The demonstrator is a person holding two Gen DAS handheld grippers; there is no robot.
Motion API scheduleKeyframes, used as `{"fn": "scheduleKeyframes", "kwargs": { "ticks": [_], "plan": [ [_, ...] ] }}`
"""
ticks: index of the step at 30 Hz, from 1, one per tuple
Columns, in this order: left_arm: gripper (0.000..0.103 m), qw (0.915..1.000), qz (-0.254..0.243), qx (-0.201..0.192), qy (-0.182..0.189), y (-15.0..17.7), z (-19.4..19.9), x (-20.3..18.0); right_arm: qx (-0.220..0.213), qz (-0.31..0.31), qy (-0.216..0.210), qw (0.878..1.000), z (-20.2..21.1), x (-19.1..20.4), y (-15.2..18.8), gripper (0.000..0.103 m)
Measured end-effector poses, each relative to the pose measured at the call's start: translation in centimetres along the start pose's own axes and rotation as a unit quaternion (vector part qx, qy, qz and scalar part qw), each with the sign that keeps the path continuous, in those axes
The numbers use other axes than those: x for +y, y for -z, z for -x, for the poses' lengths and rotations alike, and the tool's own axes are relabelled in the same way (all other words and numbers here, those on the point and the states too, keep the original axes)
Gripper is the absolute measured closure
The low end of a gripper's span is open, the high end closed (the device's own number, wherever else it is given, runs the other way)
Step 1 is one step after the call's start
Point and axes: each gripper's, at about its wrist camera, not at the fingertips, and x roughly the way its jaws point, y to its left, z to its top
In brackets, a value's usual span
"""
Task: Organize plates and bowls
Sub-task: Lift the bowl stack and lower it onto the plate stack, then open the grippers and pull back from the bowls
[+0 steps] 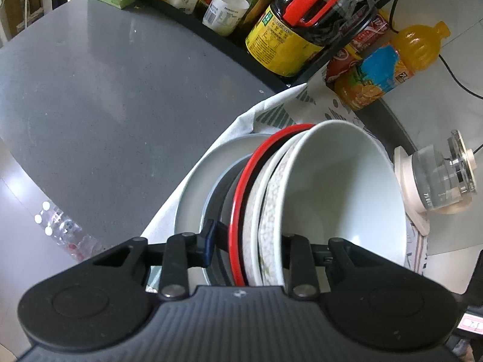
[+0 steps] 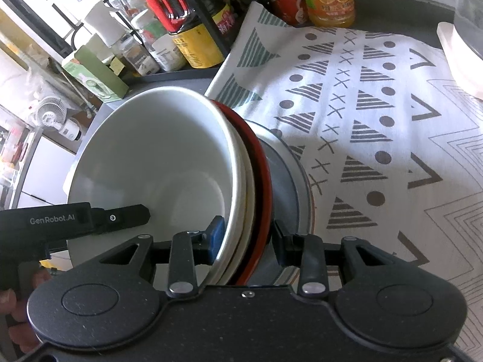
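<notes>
White porcelain catches the eye first: a deep white bowl [image 1: 341,187] sits innermost in a nested stack of dishes, and both pairs of tongs are clamped on that stack from opposite sides. Behind the bowl's rim comes a speckled white bowl [image 1: 270,211], then a red-rimmed black bowl [image 1: 241,199], then a grey bowl [image 1: 215,199], and under them all a wide pale plate [image 1: 193,181]. The left tongs [image 1: 247,241] pinch the bunched rims, one blue-padded finger against the grey bowl's outer wall and the other inside the white bowl. The right tongs [image 2: 247,241] pinch the far side in the same way, a blue pad inside the white bowl and the opposite finger on the grey wall outside the red rim (from the right wrist view, the left tool pokes in over the bowl's edge, with fingertips of a hand [image 2: 18,325] at the lower corner). The stack is over the near edge of a white patterned cloth [image 2: 377,114] spread on the grey table [image 1: 90,90]; whether the plate rests on the cloth I cannot tell. Beyond it, a black tray [image 1: 229,45] carries bottles and jars, an orange juice bottle [image 1: 392,66] stands beside it, and a glass kettle [image 1: 437,178] sits at the cloth's edge.
</notes>
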Motion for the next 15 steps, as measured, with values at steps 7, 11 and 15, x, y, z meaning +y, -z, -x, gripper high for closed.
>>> {"fn": "scheduleKeyframes", "kwargs": {
  "ticks": [7,11,15],
  "plan": [
    [0.074,0.9998,0.014,0.014,-0.002,-0.6,-0.6,-0.1,-0.007,-0.005,-0.007,1.0,-0.3,-0.1,-0.5,0.059],
    [0.07,0.9999,0.001,0.016,-0.005,-0.8,-0.5,-0.7,-0.007,-0.007,-0.013,1.0,-0.3,-0.3,-0.8,0.058],
    [0.067,0.9995,-0.014,0.029,-0.009,-1.6,-0.5,-1.2,-0.028,-0.013,-0.018,0.999,0.8,-0.4,-0.7,0.058]
  ]
}}
